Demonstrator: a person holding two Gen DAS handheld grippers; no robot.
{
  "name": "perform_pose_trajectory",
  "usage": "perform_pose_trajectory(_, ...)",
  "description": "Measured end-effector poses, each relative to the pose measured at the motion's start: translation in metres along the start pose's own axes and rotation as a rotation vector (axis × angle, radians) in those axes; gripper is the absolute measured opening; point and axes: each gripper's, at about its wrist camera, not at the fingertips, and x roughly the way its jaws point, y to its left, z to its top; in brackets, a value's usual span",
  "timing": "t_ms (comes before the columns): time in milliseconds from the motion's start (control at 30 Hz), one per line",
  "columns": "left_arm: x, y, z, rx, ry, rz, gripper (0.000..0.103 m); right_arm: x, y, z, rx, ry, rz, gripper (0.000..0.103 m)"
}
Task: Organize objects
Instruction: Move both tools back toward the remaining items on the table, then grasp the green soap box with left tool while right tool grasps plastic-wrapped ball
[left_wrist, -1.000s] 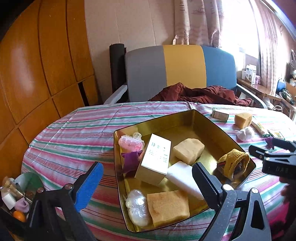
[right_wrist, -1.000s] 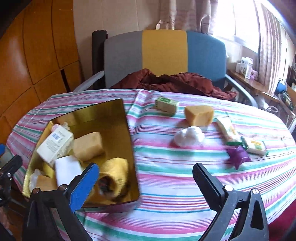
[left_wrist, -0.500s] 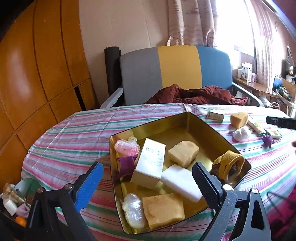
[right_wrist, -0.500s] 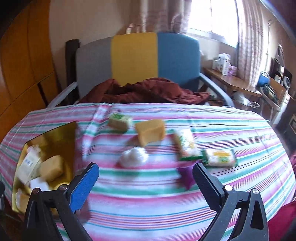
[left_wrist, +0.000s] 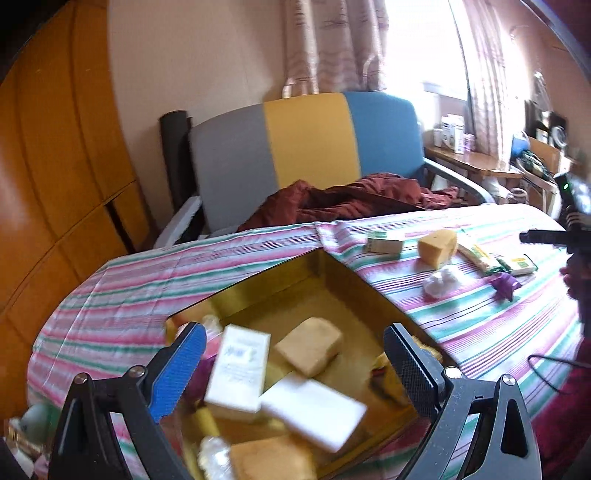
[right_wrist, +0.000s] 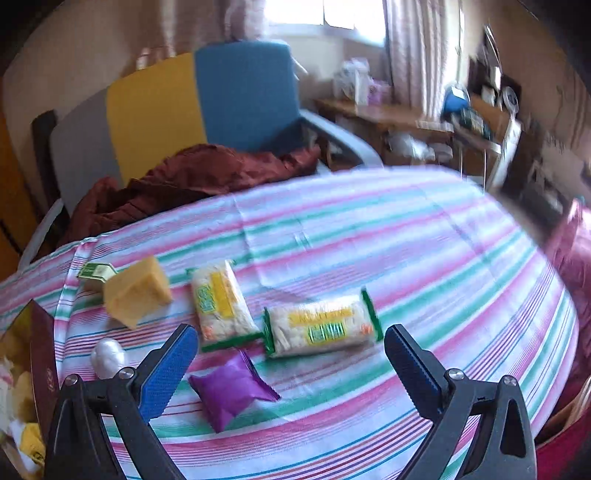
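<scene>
at lower centre of the right view, my right gripper (right_wrist: 288, 358) gapes wide, empty, above the purple packet (right_wrist: 231, 389); my left gripper (left_wrist: 293, 363) gapes empty over the gold tray (left_wrist: 369, 291).

The gold metal tray (left_wrist: 334, 269) sits at lower centre of the left view on the striped-cloth table (left_wrist: 147, 280), with a white cardboard box (left_wrist: 240, 369), tan sponge block (left_wrist: 310, 345) and white foam block (left_wrist: 314, 410) in it. Right of the tray (toward the frame's right edge) lie a yellow sponge wedge (right_wrist: 136, 291), two noodle packets (right_wrist: 221, 302) (right_wrist: 321, 326) and a purple foil sachet (right_wrist: 229, 397).
</scene>
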Motion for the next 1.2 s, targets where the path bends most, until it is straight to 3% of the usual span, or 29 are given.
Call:
perform_pose_trajectory(33, 0.004, -0.005, 0.004, 0.009, 0.001, -0.015, 0.097, 0.005, -0.004, 0.000, 0.025, 0.032, 0.009, 0.103)
perform_pose_trajectory(133, 0.020, -0.021, 0.020, 0.013, 0.022, -0.060, 0.097, 0.003, -0.008, -0.001, 0.040, 0.022, 0.026, 0.103)
perform_pose_trajectory(267, 0.052, -0.036, 0.043, -0.023, 0.099, -0.142, 0.097, 0.000, -0.004, -0.003, 0.026, 0.026, 0.058, 0.103)
perform_pose_trajectory(467, 0.112, -0.047, 0.085, -0.179, 0.254, -0.271, 0.097, -0.005, 0.005, -0.001, -0.014, 0.015, 0.090, 0.103)
perform_pose_trajectory(600, 0.155, -0.066, 0.105, -0.165, 0.293, -0.234, 0.097, -0.005, 0.006, -0.002, -0.017, 0.023, 0.126, 0.103)
perform_pose_trajectory(800, 0.226, -0.104, 0.118, -0.048, 0.382, -0.183, 0.099, -0.004, 0.001, 0.000, 0.008, 0.046, 0.178, 0.103)
perform_pose_trajectory(1200, 0.316, -0.136, 0.137, 0.005, 0.445, -0.121, 0.102, -0.002, 0.009, -0.004, -0.007, 0.082, 0.232, 0.103)
